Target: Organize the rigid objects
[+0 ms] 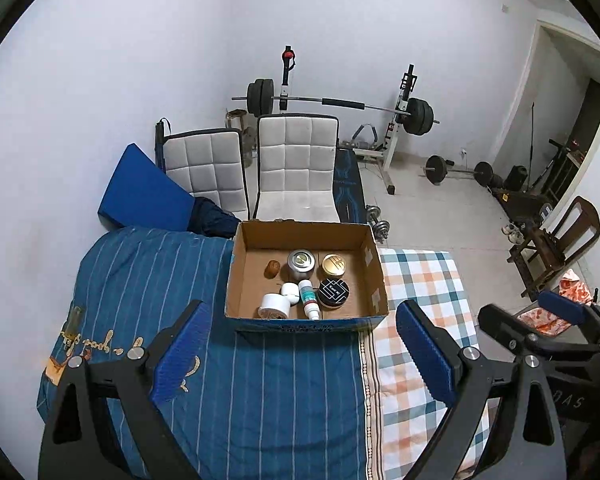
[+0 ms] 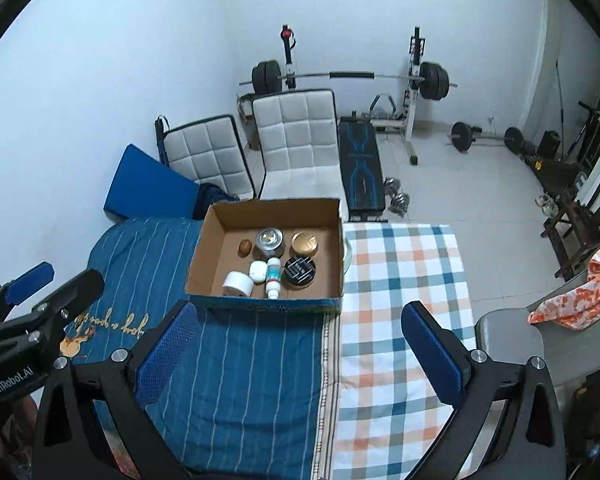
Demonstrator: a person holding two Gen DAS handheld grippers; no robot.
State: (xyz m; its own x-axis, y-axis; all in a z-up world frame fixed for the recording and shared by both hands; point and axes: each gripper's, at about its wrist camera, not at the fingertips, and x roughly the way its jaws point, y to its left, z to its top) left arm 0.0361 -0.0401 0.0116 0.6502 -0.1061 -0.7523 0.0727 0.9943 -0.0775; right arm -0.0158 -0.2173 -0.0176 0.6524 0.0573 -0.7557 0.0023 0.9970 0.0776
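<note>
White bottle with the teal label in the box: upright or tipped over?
Tipped: the white bottle lies on its side on the cardboard box floor, cap toward the near wall.

Ahead of the black tongs with blue pads, left gripper (image 1: 300,344) and right gripper (image 2: 300,340), a brown cardboard box (image 1: 374,276) with a blue outer face is seen. Inside it are noted a silver tin (image 1: 301,265), a gold lid (image 1: 334,266), a black tin with white line pattern (image 1: 333,293), a brown oval piece (image 1: 272,269), a white roll (image 1: 275,305) and a white bottle with teal label (image 1: 309,298). Beneath the left tongs a blue blanket with pale stripes (image 1: 260,380) is recorded; beneath the right, a cloth checked white, blue and orange (image 2: 396,320). Beyond the box, white quilted chairs (image 1: 296,164) with black edging are seen.
</note>
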